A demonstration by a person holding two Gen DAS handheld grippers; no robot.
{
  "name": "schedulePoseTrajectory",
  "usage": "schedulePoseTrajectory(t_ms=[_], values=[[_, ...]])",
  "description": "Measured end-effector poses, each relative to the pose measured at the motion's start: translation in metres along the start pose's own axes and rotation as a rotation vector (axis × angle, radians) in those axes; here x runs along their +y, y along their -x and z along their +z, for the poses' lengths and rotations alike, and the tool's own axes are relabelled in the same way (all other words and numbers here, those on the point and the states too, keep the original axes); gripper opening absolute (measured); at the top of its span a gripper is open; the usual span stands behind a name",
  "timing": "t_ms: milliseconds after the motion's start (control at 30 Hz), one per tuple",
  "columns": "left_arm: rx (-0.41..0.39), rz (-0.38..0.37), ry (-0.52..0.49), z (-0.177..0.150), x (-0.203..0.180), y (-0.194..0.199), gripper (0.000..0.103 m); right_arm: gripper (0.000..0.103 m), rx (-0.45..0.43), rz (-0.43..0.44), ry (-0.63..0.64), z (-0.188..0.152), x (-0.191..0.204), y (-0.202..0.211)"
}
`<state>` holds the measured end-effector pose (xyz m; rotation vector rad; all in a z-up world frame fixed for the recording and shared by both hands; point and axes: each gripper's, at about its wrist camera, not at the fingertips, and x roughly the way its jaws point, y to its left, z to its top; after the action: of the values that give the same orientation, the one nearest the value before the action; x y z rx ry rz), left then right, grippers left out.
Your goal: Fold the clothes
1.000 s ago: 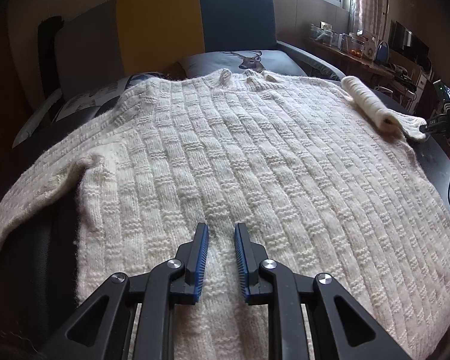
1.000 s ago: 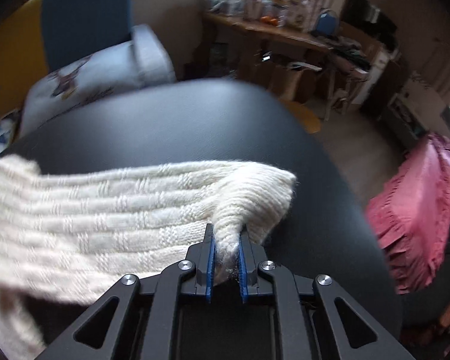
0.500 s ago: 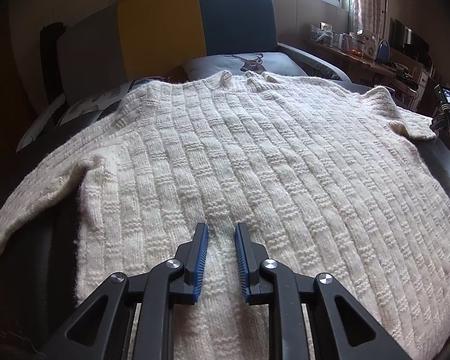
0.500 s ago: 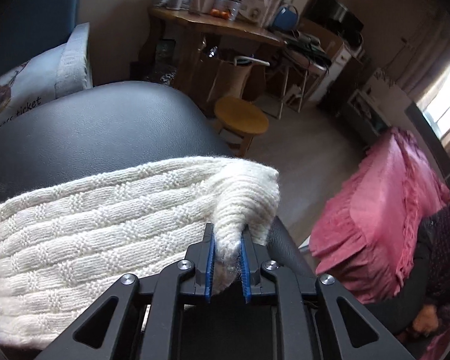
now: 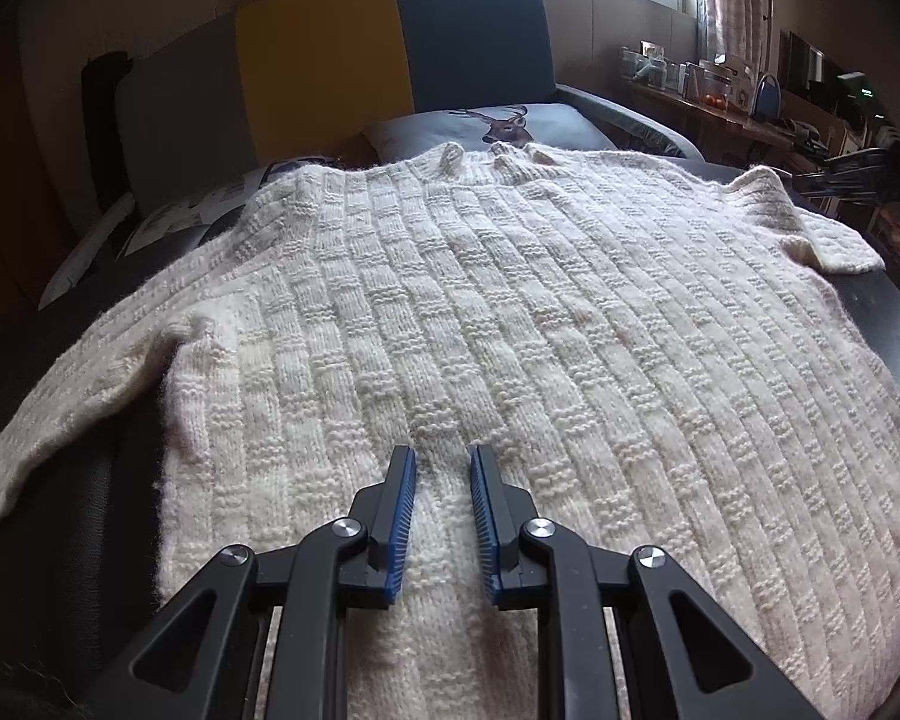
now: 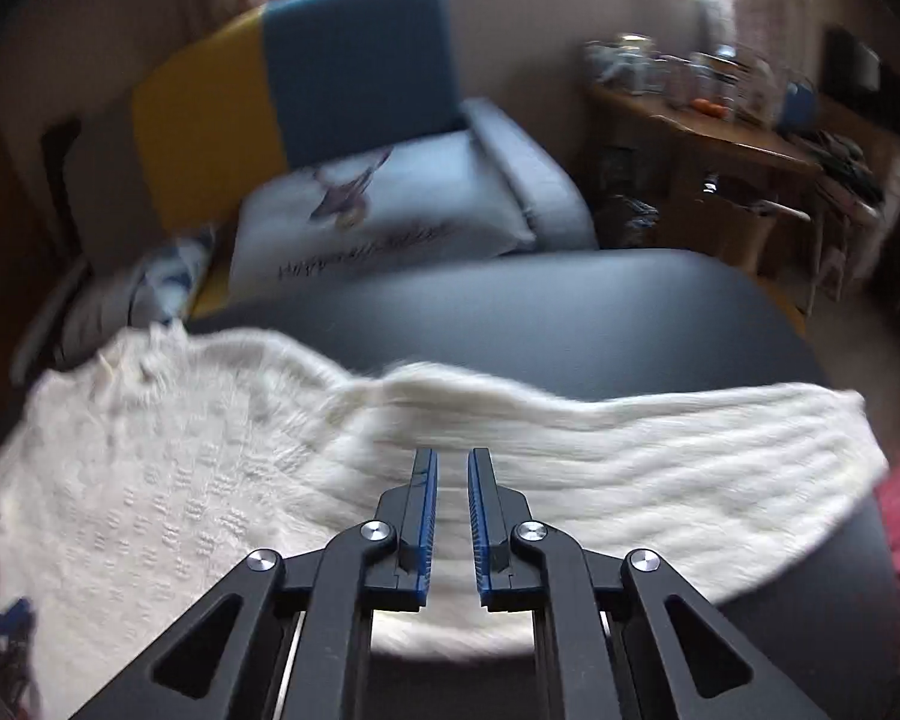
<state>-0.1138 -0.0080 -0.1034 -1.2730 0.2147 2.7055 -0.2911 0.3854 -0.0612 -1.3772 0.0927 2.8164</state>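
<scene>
Released since earlier: right hand-held gripper (image 6: 449, 462) unclenched, sleeve (image 6: 660, 450) laid outstretched; left hand-held gripper (image 5: 443, 462) unclenched, empty over sweater (image 5: 480, 312); folding not begun.

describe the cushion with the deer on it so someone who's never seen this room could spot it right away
Find the sofa with the yellow and teal backrest behind the dark table. On its seat, just past the collar of the cream knitted sweater, lies the pale grey cushion. It alone bears a printed deer head with antlers.
</scene>
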Motion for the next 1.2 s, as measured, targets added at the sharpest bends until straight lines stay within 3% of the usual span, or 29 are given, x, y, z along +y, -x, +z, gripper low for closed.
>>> schedulePoseTrajectory(t_ms=[67,167,267,400,567,700,767,933,1067,1200], values=[[0.0,-0.016,0.013,0.0,0.003,0.0,0.019,0.011,0.025,-0.061,0.022,0.002,0.013,-0.019],[0.001,-0.043,0.037,0.0,0.008,-0.001,0.019,0.011,0.098,-0.129,-0.06,-0.001,-0.003,-0.049],[0.0,-0.041,0.036,0.0,0.007,-0.002,0.019,0.01,0.073,-0.138,-0.051,0.0,-0.01,-0.05],[-0.002,-0.033,0.03,0.0,0.005,-0.002,0.019,0.012,0.016,-0.084,-0.112,-0.001,-0.016,-0.022],[-0.004,-0.046,0.045,0.001,0.009,0.002,0.019,0.014,0.041,-0.051,-0.074,-0.017,0.003,-0.004],[-0.061,-0.103,0.126,0.006,0.032,0.021,0.019,0.014,-0.01,0.05,0.014,-0.029,0.047,0.025],[-0.111,-0.08,0.139,0.015,0.048,0.03,0.019,0.014,-0.004,0.073,0.123,-0.036,0.085,0.03],[-0.169,0.016,0.192,0.052,0.107,0.029,0.019,0.014,0.06,0.057,0.238,-0.064,0.147,0.016],[-0.109,0.076,0.261,0.08,0.161,-0.007,0.019,0.014,0.145,0.019,0.222,-0.086,0.162,-0.004],[-0.038,0.15,0.185,0.095,0.176,-0.045,0.019,0.014,0.095,-0.01,0.222,-0.096,0.164,-0.002]])
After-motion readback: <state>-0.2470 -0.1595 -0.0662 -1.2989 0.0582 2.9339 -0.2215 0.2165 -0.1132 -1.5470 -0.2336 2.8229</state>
